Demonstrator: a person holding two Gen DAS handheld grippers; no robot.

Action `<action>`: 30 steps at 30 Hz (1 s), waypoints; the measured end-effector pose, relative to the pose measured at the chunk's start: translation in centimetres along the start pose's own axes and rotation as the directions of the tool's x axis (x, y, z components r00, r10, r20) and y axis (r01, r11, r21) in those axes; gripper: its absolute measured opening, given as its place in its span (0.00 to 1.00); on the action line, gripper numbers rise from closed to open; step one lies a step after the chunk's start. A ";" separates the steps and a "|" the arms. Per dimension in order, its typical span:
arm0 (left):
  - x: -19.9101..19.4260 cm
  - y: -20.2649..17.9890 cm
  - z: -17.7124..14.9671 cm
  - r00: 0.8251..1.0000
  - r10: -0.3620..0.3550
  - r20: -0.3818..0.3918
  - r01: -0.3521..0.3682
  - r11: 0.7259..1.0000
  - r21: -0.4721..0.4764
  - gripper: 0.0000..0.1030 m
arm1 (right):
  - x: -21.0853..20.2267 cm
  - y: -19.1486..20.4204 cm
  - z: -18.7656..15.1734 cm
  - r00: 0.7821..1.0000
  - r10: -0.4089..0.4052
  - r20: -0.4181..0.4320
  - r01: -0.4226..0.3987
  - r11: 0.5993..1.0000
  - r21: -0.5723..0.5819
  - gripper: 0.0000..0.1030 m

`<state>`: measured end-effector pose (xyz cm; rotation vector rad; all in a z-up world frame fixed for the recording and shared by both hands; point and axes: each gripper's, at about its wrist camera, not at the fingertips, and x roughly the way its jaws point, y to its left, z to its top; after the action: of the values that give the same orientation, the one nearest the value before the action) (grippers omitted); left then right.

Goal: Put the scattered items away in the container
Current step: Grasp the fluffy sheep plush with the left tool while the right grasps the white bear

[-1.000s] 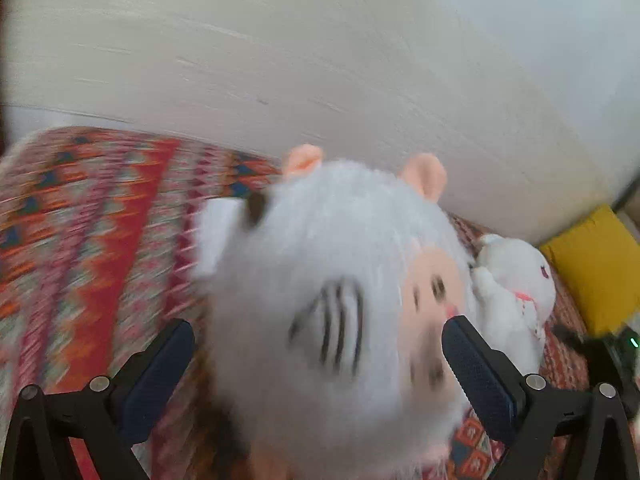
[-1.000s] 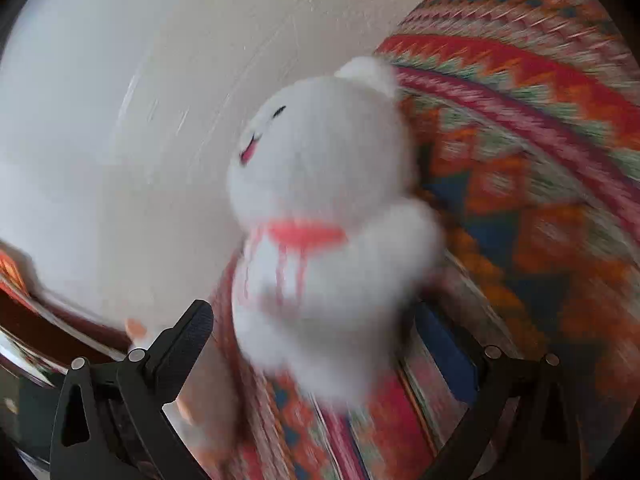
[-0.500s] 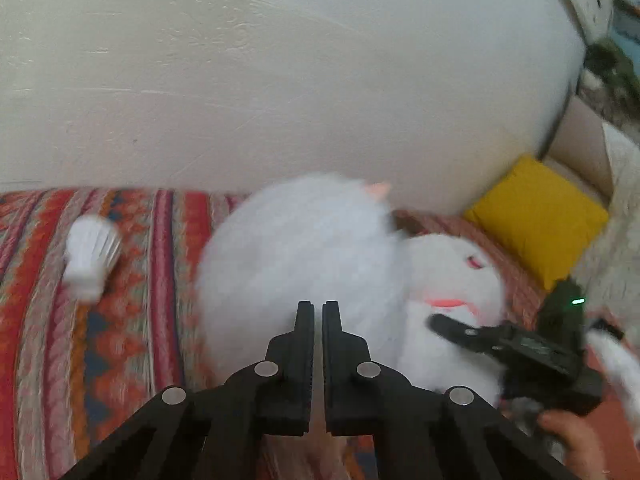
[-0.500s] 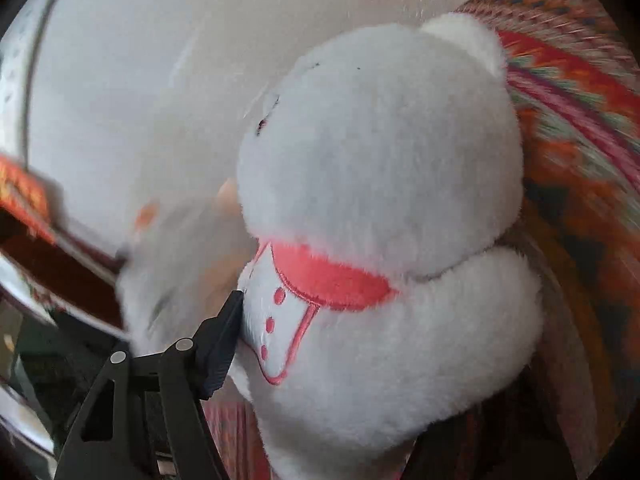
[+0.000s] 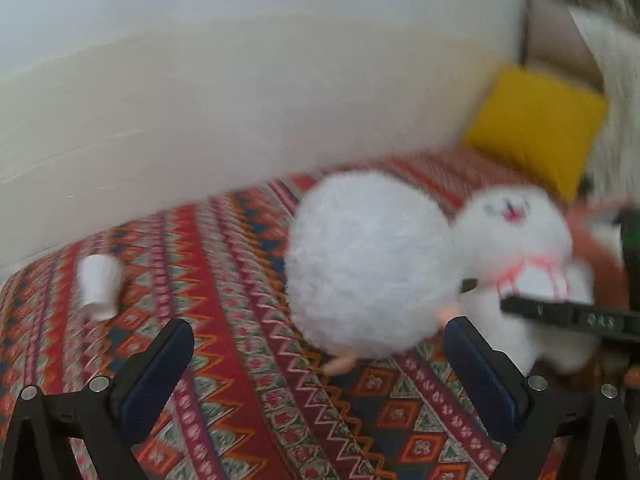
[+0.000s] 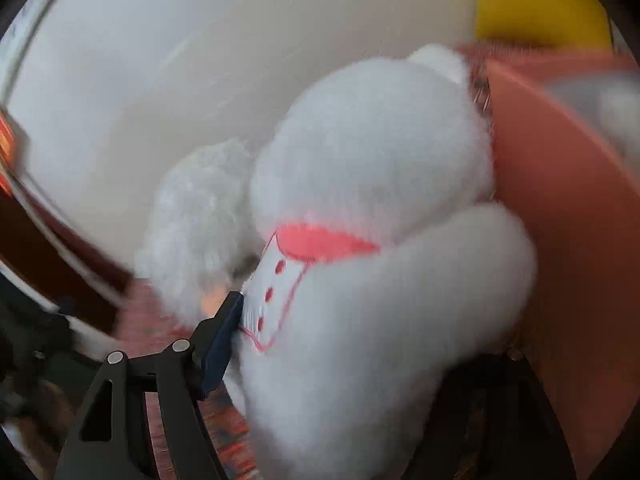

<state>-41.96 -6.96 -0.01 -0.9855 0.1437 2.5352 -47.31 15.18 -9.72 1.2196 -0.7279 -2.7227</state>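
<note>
Toys lie on a patterned blanket [image 5: 224,288] against a pale wall [image 5: 240,112]. In the left wrist view the left gripper [image 5: 318,364] stands with its two fingers wide apart, holding nothing. A round fluffy white toy [image 5: 368,264] sits on the blanket just beyond the gap between those fingers; small pink feet show at its lower edge. Touching its right side is a white bear [image 5: 516,248] with a pink collar and bib. A black finger of the right gripper [image 5: 560,312] crosses the front of the bear.

In the right wrist view the right gripper [image 6: 360,360] is clamped on the bear [image 6: 380,240]: its left finger [image 6: 220,340] presses into the bib, while the other finger is hidden behind the plush. The fluffy toy [image 6: 200,232] sits directly left of the bear. A pink container [image 6: 560,220] stands just right of the bear, its wall touching the bear's head.

A small white item [image 5: 100,284], blurred, lies well apart on the left of the blanket. A yellow cushion [image 5: 536,128] rests at the far right.
</note>
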 end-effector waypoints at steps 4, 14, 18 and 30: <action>6.2 3.5 1.2 0.983 -0.172 -0.067 0.156 0.967 -0.200 1.00 | 2.8 0.4 2.2 0.988 -0.138 0.066 0.142 0.988 -0.058 0.73; 18.2 6.7 2.5 0.823 -0.567 0.010 0.479 0.686 -0.547 1.00 | 8.1 3.0 6.5 0.973 -0.192 0.131 0.210 0.968 -0.138 0.74; 17.3 4.8 1.5 0.839 -0.544 0.017 0.477 0.720 -0.504 1.00 | 8.0 5.8 5.9 0.968 -0.187 0.168 0.226 0.939 -0.260 0.71; -0.4 1.9 -3.8 0.919 -0.351 0.177 0.393 0.803 -0.448 0.98 | -4.6 14.1 -0.5 0.968 0.001 0.251 0.099 0.917 -0.387 0.70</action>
<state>-40.09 -9.72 -2.67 -0.9540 -0.6726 2.2688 -45.59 3.63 -0.58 0.8295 -0.1360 -2.8961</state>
